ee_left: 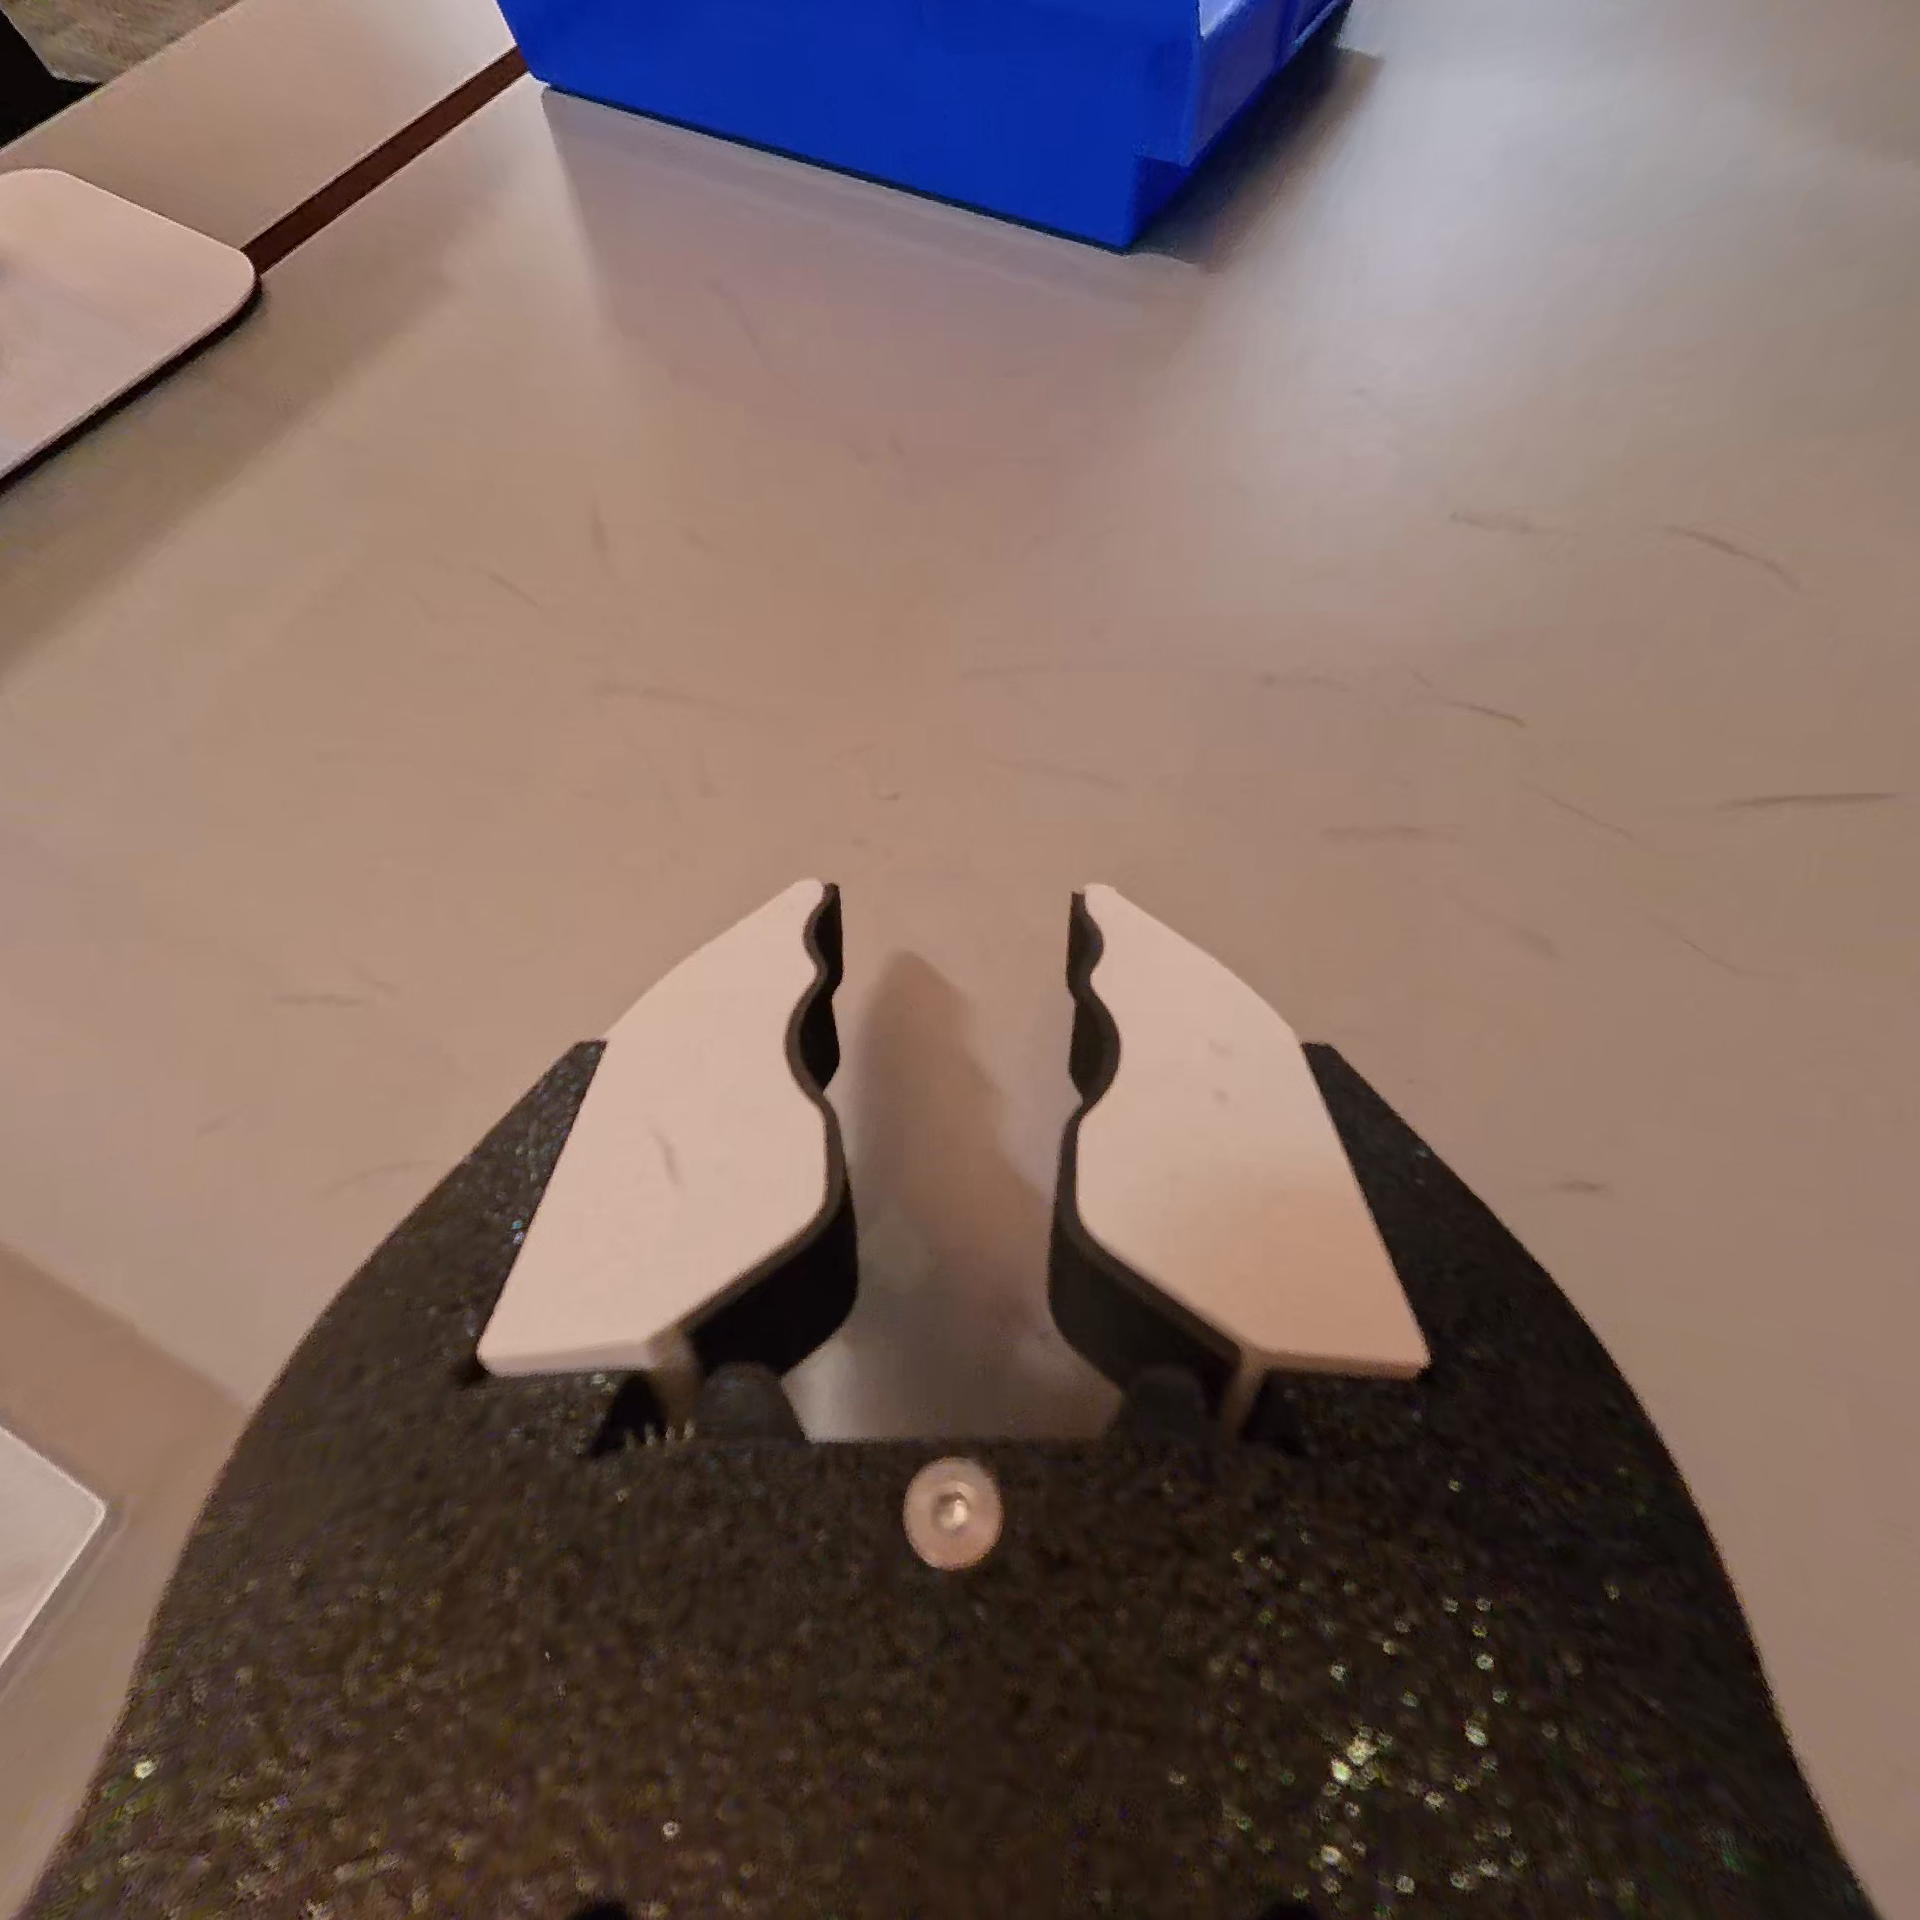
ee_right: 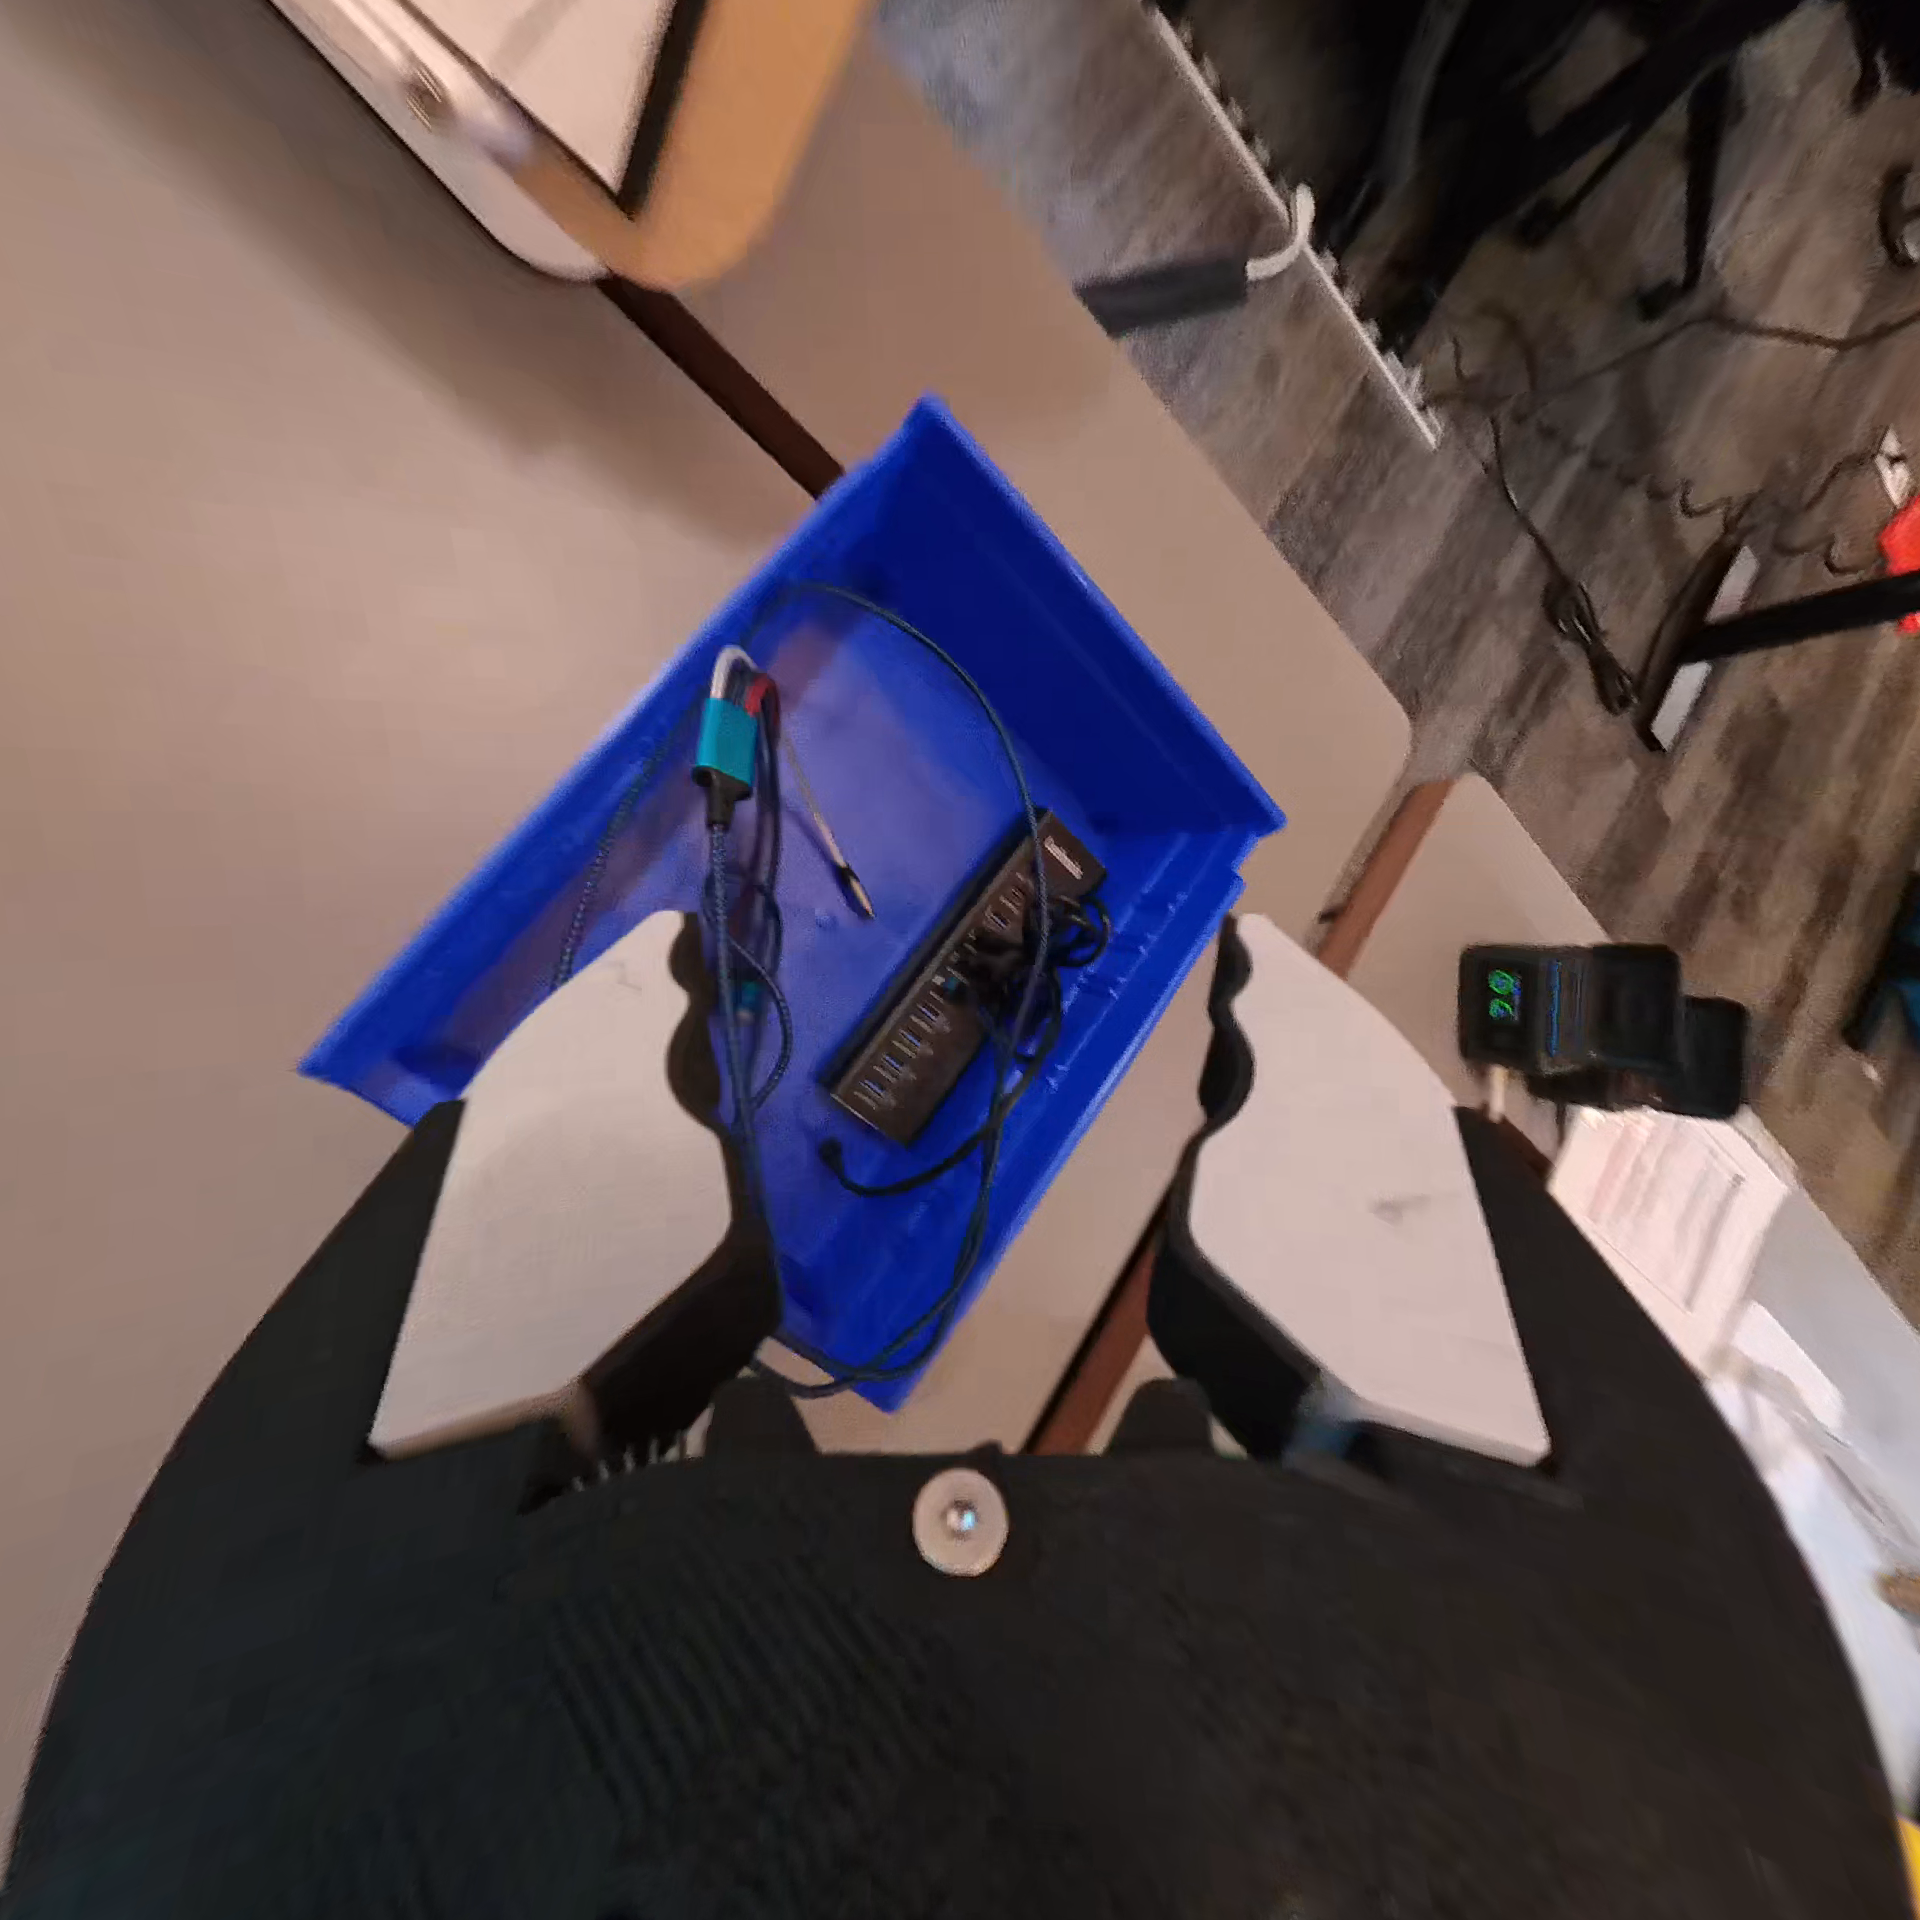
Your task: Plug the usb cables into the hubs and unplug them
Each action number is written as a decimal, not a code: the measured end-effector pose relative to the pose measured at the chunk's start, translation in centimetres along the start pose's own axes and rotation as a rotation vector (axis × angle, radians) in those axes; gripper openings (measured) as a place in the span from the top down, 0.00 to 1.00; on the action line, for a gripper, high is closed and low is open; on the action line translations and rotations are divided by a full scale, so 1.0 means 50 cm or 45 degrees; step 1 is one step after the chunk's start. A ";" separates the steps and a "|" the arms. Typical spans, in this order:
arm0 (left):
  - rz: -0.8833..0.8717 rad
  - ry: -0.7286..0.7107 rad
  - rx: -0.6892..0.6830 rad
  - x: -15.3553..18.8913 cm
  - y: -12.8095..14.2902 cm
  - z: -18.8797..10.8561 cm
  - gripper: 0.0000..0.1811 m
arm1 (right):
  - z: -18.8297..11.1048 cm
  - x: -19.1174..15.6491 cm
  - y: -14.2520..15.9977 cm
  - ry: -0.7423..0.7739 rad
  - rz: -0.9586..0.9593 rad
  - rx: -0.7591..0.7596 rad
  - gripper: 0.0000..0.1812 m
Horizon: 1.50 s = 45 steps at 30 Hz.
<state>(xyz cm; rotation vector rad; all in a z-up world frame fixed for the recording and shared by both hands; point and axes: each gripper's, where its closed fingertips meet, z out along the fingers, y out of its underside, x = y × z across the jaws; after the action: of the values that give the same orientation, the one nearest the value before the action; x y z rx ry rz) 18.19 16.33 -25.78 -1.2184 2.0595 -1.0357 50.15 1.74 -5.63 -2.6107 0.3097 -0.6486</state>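
In the right wrist view a blue bin (ee_right: pixel 1122 717) sits on the grey table. Inside it lie a black USB hub (ee_right: pixel 961 987) with a row of ports, its thin black cord (ee_right: pixel 935 1174), and a bundle of braided blue cables (ee_right: pixel 743 997) held by a teal band (ee_right: pixel 727 743). My right gripper (ee_right: pixel 956 935) hangs above the bin, wide open and empty. In the left wrist view my left gripper (ee_left: pixel 956 899) is open and empty low over the bare table, with the bin's outer wall (ee_left: pixel 883 114) far ahead.
A grey pad (ee_left: pixel 104 301) lies at the table's left. A dark seam (ee_left: pixel 384 156) splits the tabletops. To the right of the bin a black device with a green display (ee_right: pixel 1579 1013) stands near the table edge. The floor beyond holds cords and chair legs (ee_right: pixel 1662 468). One gripper's finger ends stand about 40 cm off the other's.
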 end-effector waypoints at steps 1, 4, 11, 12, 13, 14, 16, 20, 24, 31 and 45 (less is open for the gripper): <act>-0.001 0.000 0.000 0.000 0.000 0.000 0.78 | -0.013 -0.009 -0.006 -0.025 0.023 0.053 0.46; 0.003 -0.004 0.004 0.000 -0.001 -0.001 0.78 | -0.054 -0.035 -0.024 -0.026 0.102 0.258 0.45; -0.012 -0.051 0.129 -0.008 -0.027 -0.027 0.79 | -0.104 -0.318 -0.043 -0.244 0.075 0.790 0.45; -0.020 -0.064 0.173 -0.009 -0.042 -0.046 0.79 | -0.100 -0.360 -0.040 -0.280 0.065 0.845 0.45; -0.026 -0.089 0.214 -0.014 -0.061 -0.072 0.79 | -0.094 -0.399 -0.034 -0.313 0.048 0.884 0.45; -0.025 -0.131 0.259 -0.024 -0.084 -0.107 0.79 | -0.086 -0.433 -0.026 -0.347 0.024 0.905 0.45; -0.002 -0.277 0.346 -0.068 -0.127 -0.192 0.79 | -0.064 -0.471 -0.006 -0.348 -0.026 0.903 0.45; -0.023 -0.526 0.207 -0.230 -0.130 -0.316 0.79 | -0.043 -0.480 0.026 -0.287 -0.112 0.885 0.46; -0.056 -0.652 -0.262 -0.438 -0.072 -0.359 0.73 | -0.044 -0.478 0.048 -0.339 -0.101 0.926 0.48; -1.266 -0.297 -0.416 -0.665 -0.023 -0.259 0.65 | -0.029 -0.452 0.060 -0.353 -0.023 0.928 0.49; -1.735 -0.658 -0.872 -0.778 0.182 -0.123 0.66 | 0.001 -0.438 0.092 -0.463 0.039 0.906 0.49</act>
<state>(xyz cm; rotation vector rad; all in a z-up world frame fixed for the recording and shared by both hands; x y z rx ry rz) 26.84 55.80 -27.57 -2.9981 0.9800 -0.2806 30.71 4.54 -16.38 -1.9724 -0.0050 -0.1997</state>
